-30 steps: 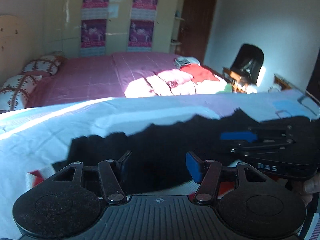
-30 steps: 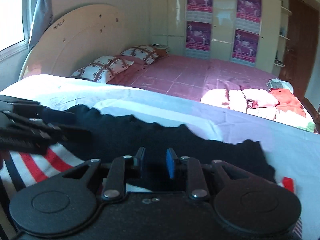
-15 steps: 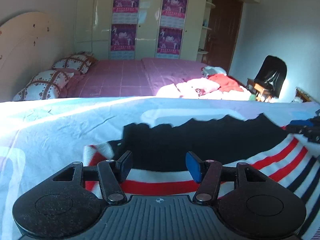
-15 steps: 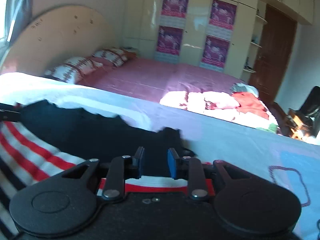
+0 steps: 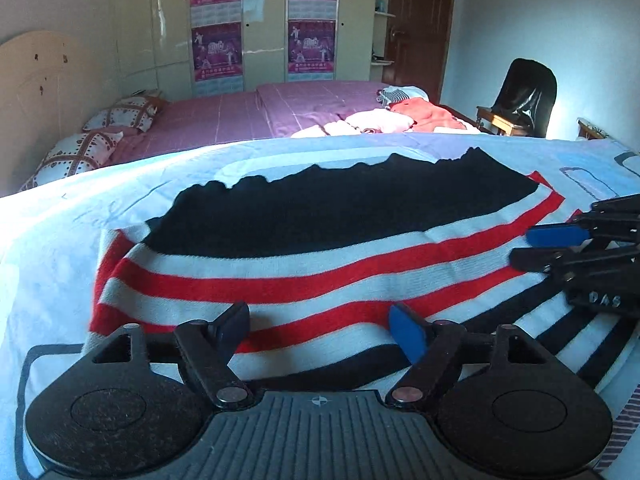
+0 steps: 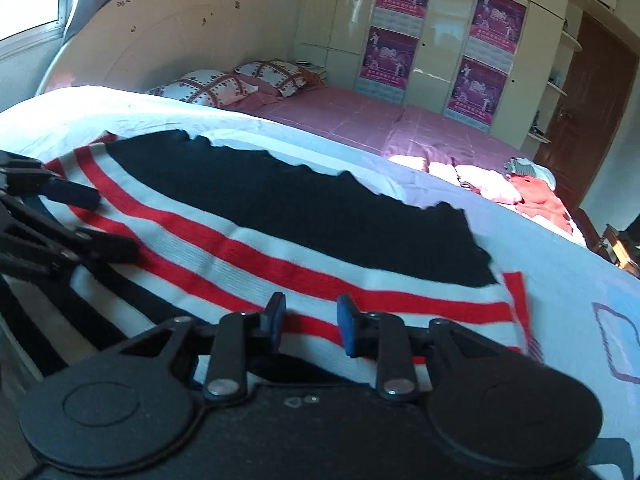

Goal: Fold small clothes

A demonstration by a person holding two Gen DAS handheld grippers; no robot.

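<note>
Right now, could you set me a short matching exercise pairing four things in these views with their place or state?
Things:
1. striped garment
2. left gripper
3. patterned pillows
4. black chair

Place or state:
A. by the far wall, right of the dark door
B. spread flat on the light blue sheet
C. at the rounded headboard of the pink bed
D. open, nothing between its fingers

Pairs: 1-B, 2-D, 3-C, 4-A
</note>
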